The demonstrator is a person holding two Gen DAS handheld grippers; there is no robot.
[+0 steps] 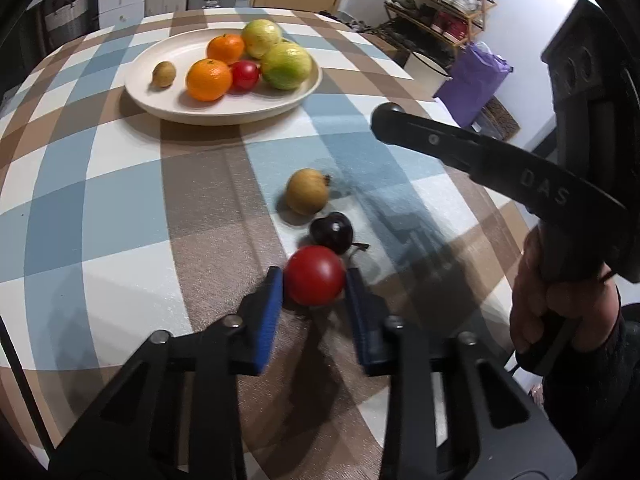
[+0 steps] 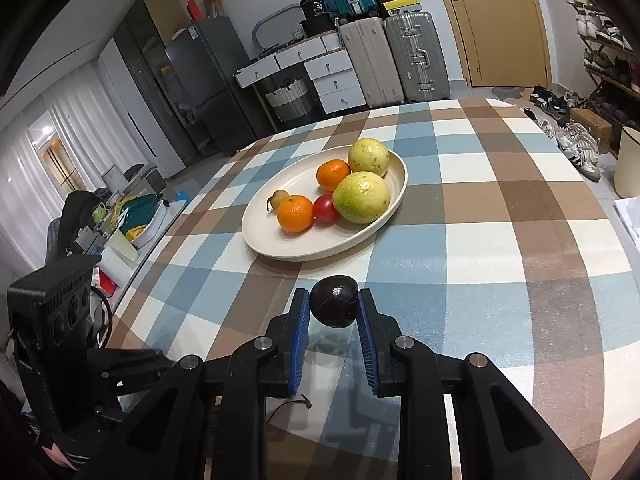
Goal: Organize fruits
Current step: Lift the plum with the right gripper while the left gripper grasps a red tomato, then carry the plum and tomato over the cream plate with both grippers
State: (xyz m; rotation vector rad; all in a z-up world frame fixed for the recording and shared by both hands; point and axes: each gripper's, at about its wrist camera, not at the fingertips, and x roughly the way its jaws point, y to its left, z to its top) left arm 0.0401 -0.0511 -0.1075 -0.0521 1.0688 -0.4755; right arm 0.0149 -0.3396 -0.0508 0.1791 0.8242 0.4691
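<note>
**Both grippers pinch fruit short of the oval plate**

Blue-padded fingers of the left gripper (image 1: 314,280) sit nearest the lens in the left wrist view, pressed against both sides of a round red tomato (image 1: 315,275) low over the checked brown, blue and white tablecloth (image 1: 120,208). Just beyond the tomato, touching or nearly touching it, lies a dark purple cherry (image 1: 331,232) with its stem trailing to the right, and just past that a tan, round longan-like fruit (image 1: 307,191). Farther back stands the cream oval plate (image 1: 280,100), holding two oranges, a second small red tomato, two large yellow-green guavas and a small brown fruit near its left side.

Seen from the right wrist camera, the right gripper (image 2: 333,308) likewise has its blue pads closed on a fruit: a dark purple plum (image 2: 334,306), held above the cloth. A loose stem (image 2: 290,404) lies on the cloth below the fingers. Beyond the plum, well apart from it, the same cream plate (image 2: 260,236) carries its fruit.
</note>
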